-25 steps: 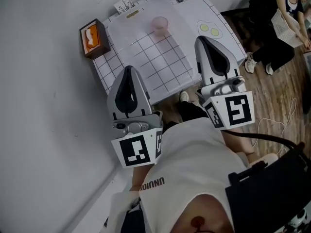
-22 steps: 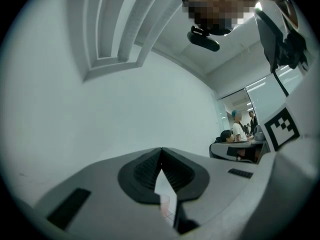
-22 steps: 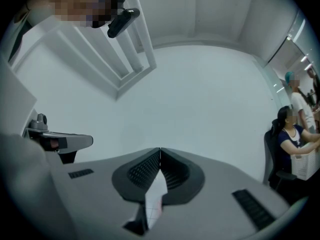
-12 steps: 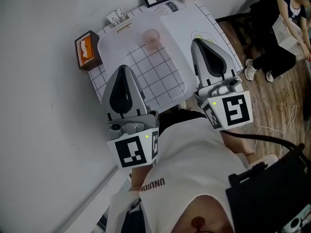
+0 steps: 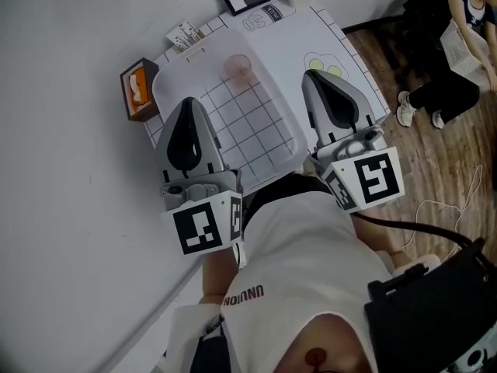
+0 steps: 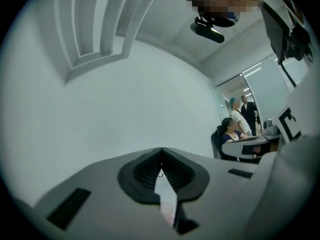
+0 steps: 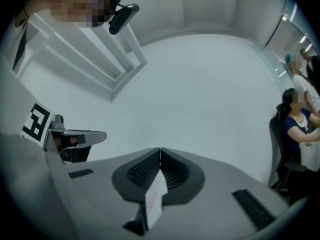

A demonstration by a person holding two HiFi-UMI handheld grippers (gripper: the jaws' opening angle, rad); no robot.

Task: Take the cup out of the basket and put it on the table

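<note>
Plain white wall (image 5: 62,53), wooden plank floor (image 5: 454,158)

Pink cup (image 5: 238,67) in clear basket (image 5: 157,93), gridded table (image 5: 311,29); left claw (image 5: 189,103), right claw (image 5: 313,76) — nearside

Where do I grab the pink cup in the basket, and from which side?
Probably the rim of the cup, from straight above. It stands upright with its mouth open, and the walls of the basket would likely block a side approach. Put one jaw inside the mouth and one outside.
</note>
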